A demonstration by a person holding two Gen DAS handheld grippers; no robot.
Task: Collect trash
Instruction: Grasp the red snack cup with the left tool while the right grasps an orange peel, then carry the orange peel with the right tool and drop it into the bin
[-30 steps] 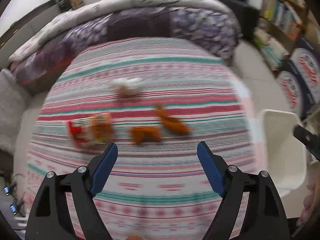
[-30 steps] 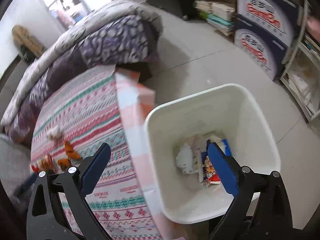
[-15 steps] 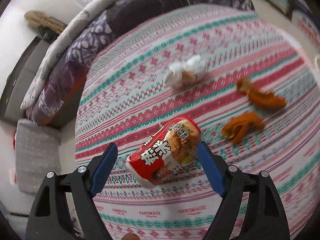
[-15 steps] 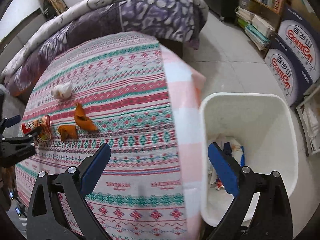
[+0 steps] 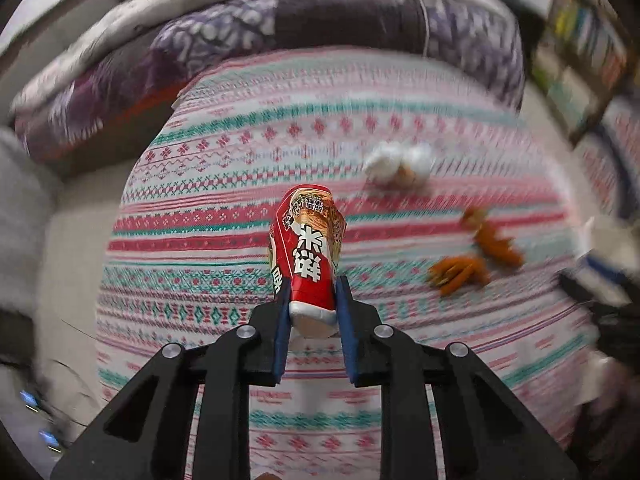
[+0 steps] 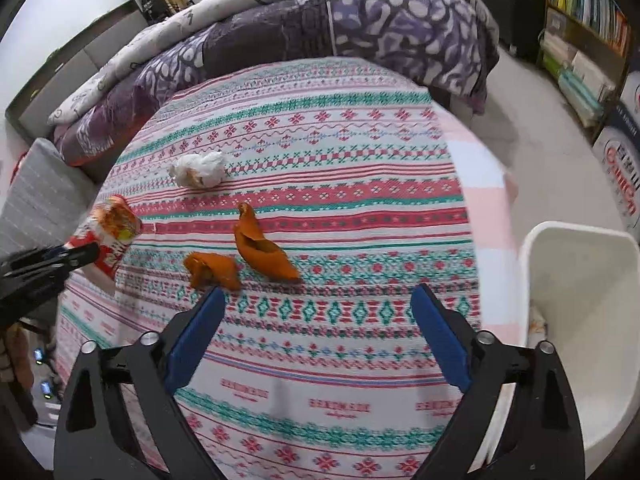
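Now our left gripper [image 5: 311, 300] clamps the red snack packet [image 5: 310, 252] it merely straddled half a second ago, lifted above the patterned tablecloth [image 6: 340, 216]; our right gripper [image 6: 316, 300], jaws closing on nothing, hovers near two orange peels [image 6: 260, 252].

Left gripper [image 5: 311, 304] clamped on lower end of red snack packet [image 5: 307, 256], blue pads pressing both sides. Packet sticks up and away over striped patterned tablecloth [image 5: 224, 184]. Crumpled white tissue [image 5: 400, 164] beyond packet to right. 2 orange peels [image 5: 476, 258] lie further right, blurred. Purple patterned quilt [image 5: 280, 36] behind table.
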